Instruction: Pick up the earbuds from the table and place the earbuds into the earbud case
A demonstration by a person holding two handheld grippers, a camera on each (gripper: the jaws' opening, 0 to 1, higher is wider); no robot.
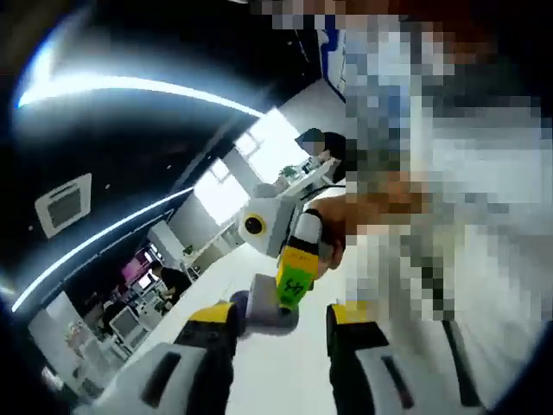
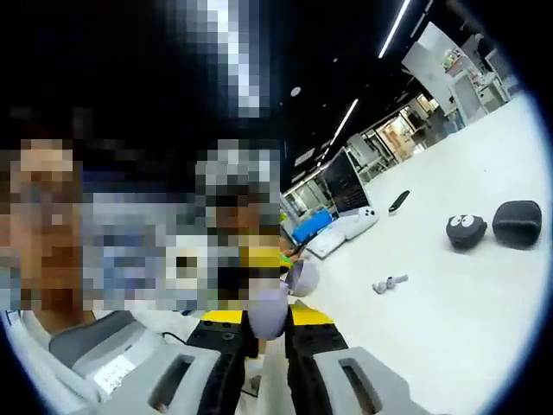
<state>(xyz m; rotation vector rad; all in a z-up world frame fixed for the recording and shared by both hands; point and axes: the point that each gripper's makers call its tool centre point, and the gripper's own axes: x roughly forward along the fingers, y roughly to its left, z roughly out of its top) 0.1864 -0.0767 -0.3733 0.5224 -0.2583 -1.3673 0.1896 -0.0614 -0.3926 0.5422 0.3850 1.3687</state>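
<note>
Pale lilac, the earbud (image 2: 268, 316) sits pinched between the right hand-held gripper's (image 2: 266, 333) narrowed jaws, its stem running along them. The left hand-held gripper (image 1: 278, 322), jaws wide, stands just beside it. The open case (image 2: 492, 226) lies well beyond on the tabletop (image 2: 449, 328).

The right gripper's (image 2: 266, 333) yellow-tipped black jaws are clamped on a pale lilac rounded earbud case (image 2: 270, 313), whose open lid (image 2: 301, 277) tilts up beside it. On the white table (image 2: 449, 320) beyond lie a small grey earbud (image 2: 389, 283), a black googly-eyed pouch (image 2: 467, 231), a black oval case (image 2: 517, 223) and a black remote (image 2: 398, 201).
</note>
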